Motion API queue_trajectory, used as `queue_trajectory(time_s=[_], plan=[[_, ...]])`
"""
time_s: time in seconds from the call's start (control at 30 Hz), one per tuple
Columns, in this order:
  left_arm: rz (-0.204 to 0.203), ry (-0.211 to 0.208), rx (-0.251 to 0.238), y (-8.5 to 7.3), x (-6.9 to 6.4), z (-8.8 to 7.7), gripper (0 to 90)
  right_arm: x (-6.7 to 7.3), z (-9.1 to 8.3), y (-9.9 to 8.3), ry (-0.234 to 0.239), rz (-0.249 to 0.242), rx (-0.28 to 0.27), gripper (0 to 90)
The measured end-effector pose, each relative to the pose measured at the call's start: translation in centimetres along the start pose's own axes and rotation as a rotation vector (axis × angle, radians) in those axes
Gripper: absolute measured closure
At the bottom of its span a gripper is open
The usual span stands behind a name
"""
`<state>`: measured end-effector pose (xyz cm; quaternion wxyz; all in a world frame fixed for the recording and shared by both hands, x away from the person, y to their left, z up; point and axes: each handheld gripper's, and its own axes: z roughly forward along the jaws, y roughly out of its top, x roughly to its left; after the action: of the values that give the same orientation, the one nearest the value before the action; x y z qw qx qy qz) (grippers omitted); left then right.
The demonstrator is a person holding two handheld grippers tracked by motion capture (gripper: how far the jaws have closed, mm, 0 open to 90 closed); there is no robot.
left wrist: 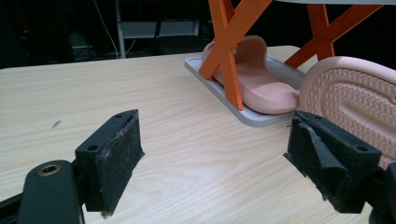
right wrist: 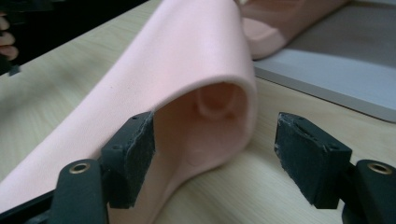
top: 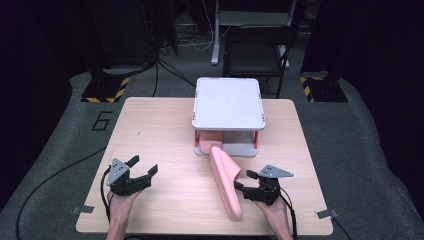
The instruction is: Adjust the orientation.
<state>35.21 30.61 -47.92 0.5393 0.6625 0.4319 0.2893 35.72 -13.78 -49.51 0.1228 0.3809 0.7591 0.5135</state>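
Slippers of soft pink foam are the things in hand: one slipper (top: 226, 182) lies tipped on its side on the wooden worktop (top: 160, 130), running from the front edge of a small rack toward the person's side, with its ribbed sole turned to the left tongs (top: 141, 175) and its open strap side facing the right tongs (top: 244, 180). The second slipper (top: 206, 143) sits on the grey bottom shelf (top: 240, 149) of the rack, between orange crossed legs (left wrist: 229, 51) and under the rack's flat grey top (top: 229, 102); in the left gripper view its toe end lies just beside the sole of the tipped one. The left tongs are spread wide and hold nothing, resting low over bare wood, well apart from the rack, with the ribbed sole just beyond their right-hand jaw. The right tongs are also spread; in the right gripper view their left-hand jaw sits right against the edge of the tipped slipper's strap arch, perhaps touching it, while the other jaw stands clear over the worktop, so nothing is pinched. The person's hands come in from the near edge, one behind each tool, and cables trail back off the worktop.
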Motion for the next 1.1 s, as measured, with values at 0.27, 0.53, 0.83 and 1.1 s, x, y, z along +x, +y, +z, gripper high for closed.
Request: queue_trajectory(time_s=[0.27,0.53,0.83,1.1], plan=[[-0.005,0.010,-0.005,-0.1,0.4,-0.5,17.8,2.9,2.6,1.0,0.081,-0.055,0.028,27.4],[-0.012,0.017,-0.013,-0.1,0.9,-1.0,18.2,3.5,2.5,1.2,0.087,-0.066,0.016,27.1],[-0.011,0.017,-0.003,0.1,0.8,-1.1,18.1,0.6,-0.7,2.1,-0.065,-0.043,-0.056,23.1],[0.001,0.014,0.001,0.8,0.7,-1.0,18.1,-3.1,-4.1,2.6,-0.213,0.032,-0.140,18.1]])
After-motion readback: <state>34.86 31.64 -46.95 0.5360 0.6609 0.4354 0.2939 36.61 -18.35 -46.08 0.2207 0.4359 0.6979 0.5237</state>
